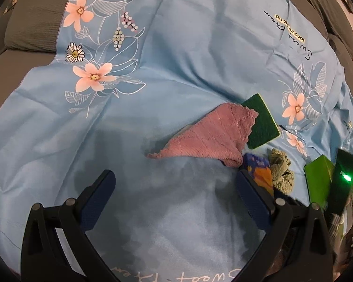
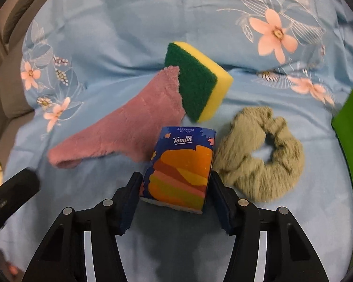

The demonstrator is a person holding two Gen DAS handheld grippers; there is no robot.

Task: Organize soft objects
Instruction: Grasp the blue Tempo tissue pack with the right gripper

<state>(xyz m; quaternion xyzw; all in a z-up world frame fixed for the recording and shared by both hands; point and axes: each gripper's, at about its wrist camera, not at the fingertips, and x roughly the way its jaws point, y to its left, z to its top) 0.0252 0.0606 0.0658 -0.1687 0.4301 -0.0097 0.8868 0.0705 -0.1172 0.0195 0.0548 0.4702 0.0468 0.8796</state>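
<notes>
Blue floral bedsheet point(image 2: 129, 23) covers pretty much everything we can see, with grey cushions point(image 1: 35, 18) poking out behind it. On it we've got a pink cloth point(image 2: 120, 129) spread out, its top corner tucked against a yellow-and-green sponge point(image 2: 200, 82). Just right of that sits a fuzzy olive scrunchie point(image 2: 258, 162), and a green box point(image 2: 350, 127) peeks in at the far right edge. Our right tool point(image 2: 175, 188) is clenched on the Tempo tissue pack point(image 2: 183, 164), pads pressing both sides, right between the cloth and the scrunchie. Our left tool point(image 1: 174, 188) hangs wide open over bare sheet, nothing in it.
</notes>
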